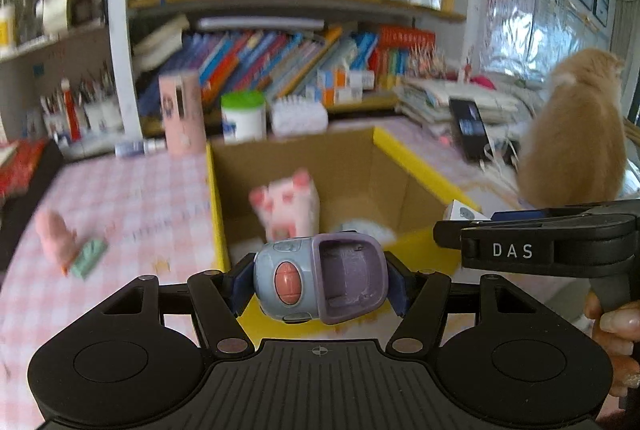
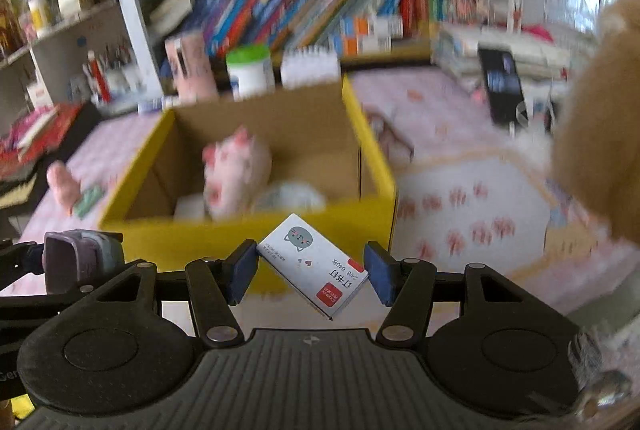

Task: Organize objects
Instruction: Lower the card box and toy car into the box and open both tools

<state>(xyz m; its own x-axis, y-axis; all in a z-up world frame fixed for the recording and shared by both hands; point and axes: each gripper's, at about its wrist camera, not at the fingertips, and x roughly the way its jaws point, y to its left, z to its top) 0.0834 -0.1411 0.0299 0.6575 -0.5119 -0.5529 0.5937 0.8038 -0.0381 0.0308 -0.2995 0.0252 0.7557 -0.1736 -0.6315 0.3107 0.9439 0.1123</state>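
Here, over a pink-checked table, both tongs carry loads toward a yellow cardboard box that sits just ahead of their tips. Left of the left gripper, a pink figurine and a green eraser lie on the cloth, seemingly awaiting collection. That gripper's pads are closed snugly on a blue-and-purple toy car, held sideways, likely for dropping beside the pink plush inside the box. The right gripper, partly closed, pinches a white staple box diagonally by its corners. Right of both, an orange cat sits on the table.
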